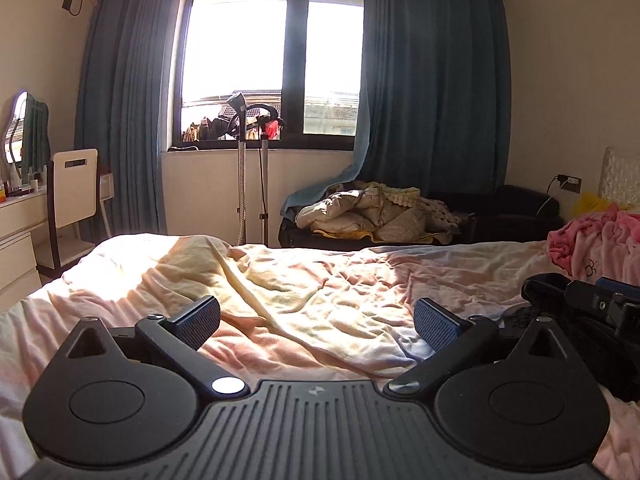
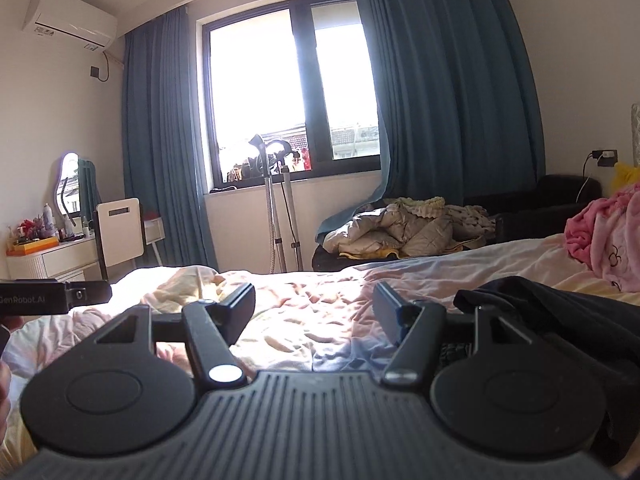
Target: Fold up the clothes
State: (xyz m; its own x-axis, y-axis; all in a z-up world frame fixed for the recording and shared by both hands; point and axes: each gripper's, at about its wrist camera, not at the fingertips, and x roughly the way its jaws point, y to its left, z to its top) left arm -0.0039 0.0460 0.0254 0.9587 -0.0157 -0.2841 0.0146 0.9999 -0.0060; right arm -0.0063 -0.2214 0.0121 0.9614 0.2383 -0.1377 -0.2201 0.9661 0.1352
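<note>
The bed (image 1: pixel 320 280) fills the lower half of both views under a rumpled pink and pale yellow sheet (image 1: pixel 280 292), its near edge hidden behind the gripper bodies. One dark garment (image 2: pixel 560 320) lies on the sheet at about 3 o'clock in the right wrist view, cut off by the frame edge and partly behind the gripper, so its long axis and heading cannot be made out. In the left wrist view it shows at 4 o'clock, mostly covered by the other tool. One pink blanket (image 1: pixel 592 244) is bunched at 3 o'clock near the headboard, well apart from the dark garment.

Two grippers are in view. The left gripper (image 1: pixel 316 322) hovers over the sheet with its fingers (image 1: pixel 200 320) spread wide, holding nothing. The right gripper (image 2: pixel 316 312) likewise has its fingers (image 2: pixel 240 308) spread apart and empty, the dark garment just beside its right finger.
</note>
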